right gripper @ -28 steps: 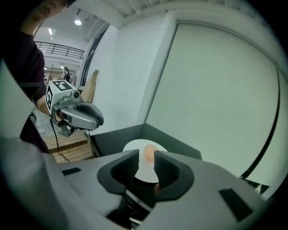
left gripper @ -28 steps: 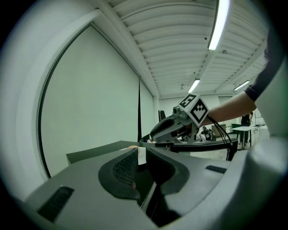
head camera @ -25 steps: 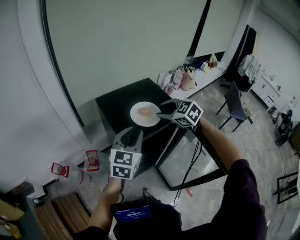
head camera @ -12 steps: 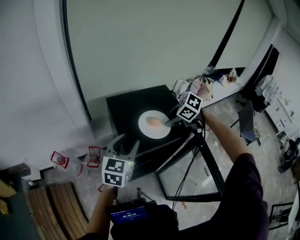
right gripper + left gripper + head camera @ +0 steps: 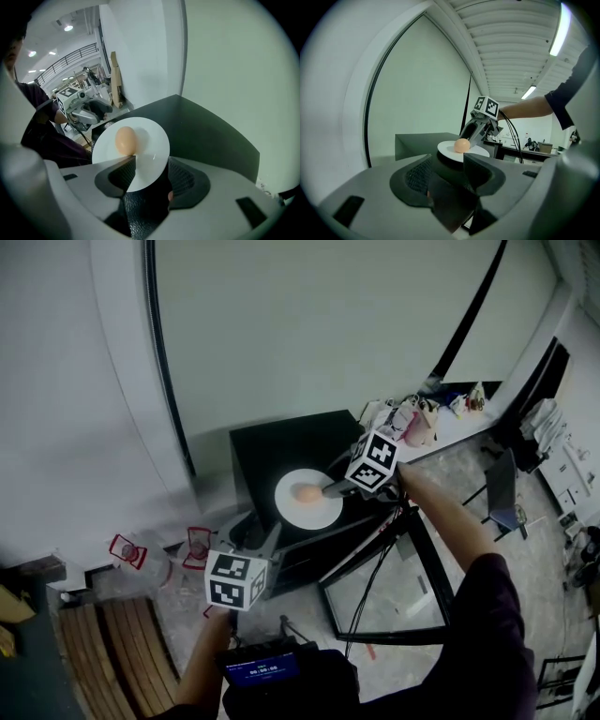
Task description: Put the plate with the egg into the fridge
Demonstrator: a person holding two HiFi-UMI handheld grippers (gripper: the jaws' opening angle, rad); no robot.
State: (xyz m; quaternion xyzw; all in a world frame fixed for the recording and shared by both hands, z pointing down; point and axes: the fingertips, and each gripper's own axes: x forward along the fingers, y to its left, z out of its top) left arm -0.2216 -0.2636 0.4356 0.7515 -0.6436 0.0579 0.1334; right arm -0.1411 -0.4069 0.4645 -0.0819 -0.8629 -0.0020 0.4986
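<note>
Cannot see into the fridge from any view: only its black top and, under the right gripper, a clear-paned door standing open. In the right gripper view, loses part of the near rim of the plate behind one jaw. In the head view, too small to read those jaws.

As for the plate: round, white, lying flat on the fridge top straight ahead of the right gripper, with the egg pale brown, whole, a little past the jaw tips.

With the right gripper: straddles the plate's rim with jaws parted, one over the plate, the other beside its edge with a dark gap showing, so not clamped. Reaches in from the plate's right on an outstretched forearm.

With the left gripper: hangs lower, nearer the body, jaws wide with nothing between, aimed up at plate and egg, apart from both.
</note>
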